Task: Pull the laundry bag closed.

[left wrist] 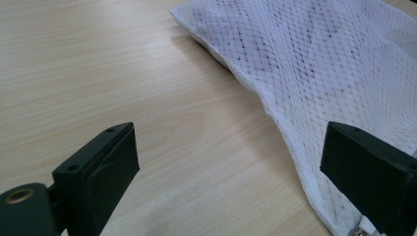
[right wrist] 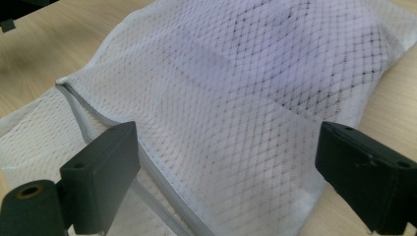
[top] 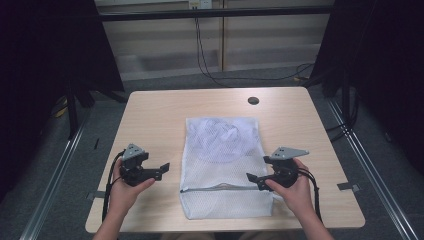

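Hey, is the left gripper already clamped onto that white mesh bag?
No: in the left gripper view the left gripper has its jaws spread wide over bare table, with the mesh bag lying beside them, ungripped.

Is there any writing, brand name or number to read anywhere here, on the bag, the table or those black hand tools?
None that can be read.
The white mesh bag shows no label or print in any view.
The wooden table is bare of writing.
The left gripper and right gripper carry no legible marks.
The wall outlet at the top of the high view is too small to read.
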Action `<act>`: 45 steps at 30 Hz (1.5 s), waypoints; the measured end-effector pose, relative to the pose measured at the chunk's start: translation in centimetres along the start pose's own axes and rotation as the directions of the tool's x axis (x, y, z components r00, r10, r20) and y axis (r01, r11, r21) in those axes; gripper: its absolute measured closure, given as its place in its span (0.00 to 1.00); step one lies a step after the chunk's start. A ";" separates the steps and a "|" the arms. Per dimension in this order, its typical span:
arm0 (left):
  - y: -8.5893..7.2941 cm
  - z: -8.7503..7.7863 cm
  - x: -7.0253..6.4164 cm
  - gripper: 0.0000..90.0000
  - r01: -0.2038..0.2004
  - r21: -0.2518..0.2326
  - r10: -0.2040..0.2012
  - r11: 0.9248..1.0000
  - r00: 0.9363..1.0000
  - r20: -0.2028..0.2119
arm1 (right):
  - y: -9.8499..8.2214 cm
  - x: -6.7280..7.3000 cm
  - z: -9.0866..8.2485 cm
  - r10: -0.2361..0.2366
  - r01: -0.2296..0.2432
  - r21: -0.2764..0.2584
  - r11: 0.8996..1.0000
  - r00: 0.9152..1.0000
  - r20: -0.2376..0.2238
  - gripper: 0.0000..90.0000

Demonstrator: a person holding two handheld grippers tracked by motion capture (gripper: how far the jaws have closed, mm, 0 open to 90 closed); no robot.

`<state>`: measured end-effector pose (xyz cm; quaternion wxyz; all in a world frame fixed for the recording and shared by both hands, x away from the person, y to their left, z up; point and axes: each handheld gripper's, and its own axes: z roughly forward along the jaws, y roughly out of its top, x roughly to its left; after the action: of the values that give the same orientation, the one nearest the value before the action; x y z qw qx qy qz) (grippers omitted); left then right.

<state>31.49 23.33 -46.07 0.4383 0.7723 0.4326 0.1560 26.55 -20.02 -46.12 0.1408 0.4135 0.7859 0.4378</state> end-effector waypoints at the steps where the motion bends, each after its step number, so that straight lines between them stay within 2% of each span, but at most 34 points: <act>1: 0.0 0.0 0.0 0.08 -0.004 0.003 0.004 1.000 1.000 0.002 | 0.1 0.1 0.1 0.001 -0.001 0.004 1.000 1.000 -0.003 0.11; 6: 0.0 -0.1 0.0 0.08 -0.004 0.001 0.004 1.000 1.000 0.007 | 0.6 0.7 0.7 -0.018 0.018 0.009 1.000 0.999 -0.027 0.11; 15: 0.0 -0.4 0.0 0.08 -0.006 0.007 0.006 1.000 1.000 0.018 | 1.7 1.3 1.4 0.001 -0.001 0.020 1.000 0.999 -0.036 0.11; 18: 0.0 -0.4 0.0 0.08 -0.005 0.010 0.005 1.000 1.000 0.022 | 2.0 1.7 1.7 -0.006 0.007 0.022 1.000 0.999 -0.046 0.11; 45: -0.2 -1.0 0.0 0.08 -0.035 0.023 0.035 0.999 0.999 0.007 | 4.5 5.4 5.3 -0.052 0.058 0.037 0.998 0.990 -0.131 0.11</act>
<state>30.73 23.91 -45.64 0.4280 0.7853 0.4192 0.1562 28.63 -11.57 -44.77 0.0929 0.3652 0.8133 0.4434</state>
